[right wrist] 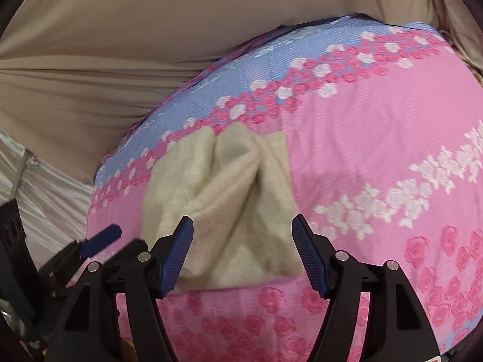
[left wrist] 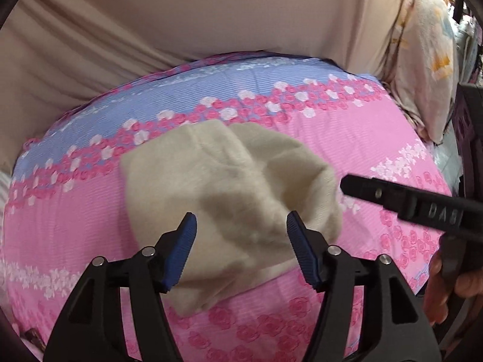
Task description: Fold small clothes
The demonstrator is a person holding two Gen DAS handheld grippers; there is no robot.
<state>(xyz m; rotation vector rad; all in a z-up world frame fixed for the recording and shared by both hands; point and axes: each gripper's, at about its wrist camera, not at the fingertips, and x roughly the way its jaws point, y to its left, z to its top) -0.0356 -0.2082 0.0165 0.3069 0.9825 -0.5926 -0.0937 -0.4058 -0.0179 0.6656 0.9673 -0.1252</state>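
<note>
Spreading across most of both views is a beige sheet (left wrist: 211, 15), taut and creased, with a large pink and blue cushion (left wrist: 347, 138) printed with roses lying on it. A pale patterned pillow (left wrist: 428, 60) leans at the far right edge in the left wrist view.

On the cushion, partly over the band of roses where blue meets pink, lies a small cream knitted garment (left wrist: 229, 181), rumpled, with a deep fold running down its middle in the right wrist view (right wrist: 223, 199).

The left gripper (left wrist: 241, 235) hangs over the near edge of the garment with its blue pads wide apart and nothing pinched between them; the cloth lies below the gap. The right gripper (right wrist: 243, 241) sits the same way over the garment's near edge, fingers spread and holding nothing. In the left wrist view the right gripper reaches in from the right side, a hand (left wrist: 437, 289) on its handle.
</note>
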